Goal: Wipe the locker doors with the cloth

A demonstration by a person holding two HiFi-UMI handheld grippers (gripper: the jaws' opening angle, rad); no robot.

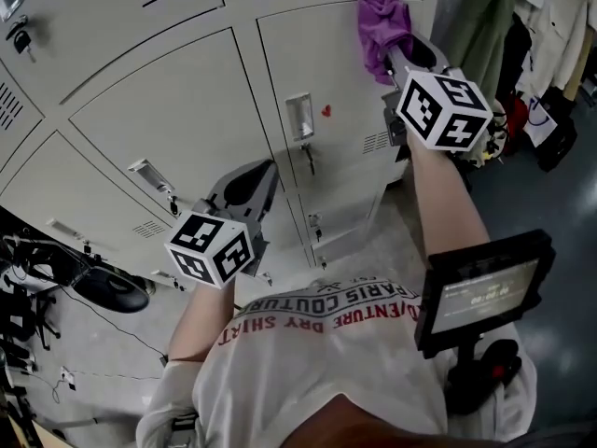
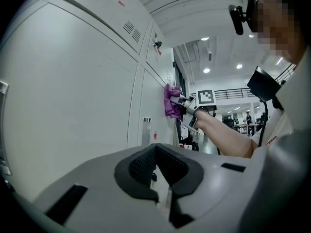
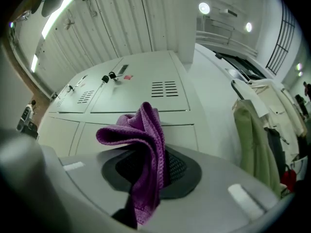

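A purple cloth (image 1: 381, 26) is pressed against the top right corner of a grey locker door (image 1: 322, 59). My right gripper (image 1: 403, 56) is shut on the purple cloth (image 3: 146, 149), which bunches up above the pinched jaws in the right gripper view. In the left gripper view the cloth (image 2: 171, 102) shows far off against the lockers. My left gripper (image 1: 250, 187) hangs lower, close in front of the neighbouring locker door (image 1: 177, 110); its jaws stand together with nothing between them, and the gripper (image 2: 156, 168) points along the door faces.
Lockers (image 1: 112, 7) fill the wall, with latches (image 1: 299, 118), a handle (image 1: 151, 175) and vents. Coats (image 1: 485, 26) hang at the right beside bags (image 1: 550, 129). Cables and a stand base (image 1: 110, 289) lie on the floor at left. A screen (image 1: 483, 289) sits by my right arm.
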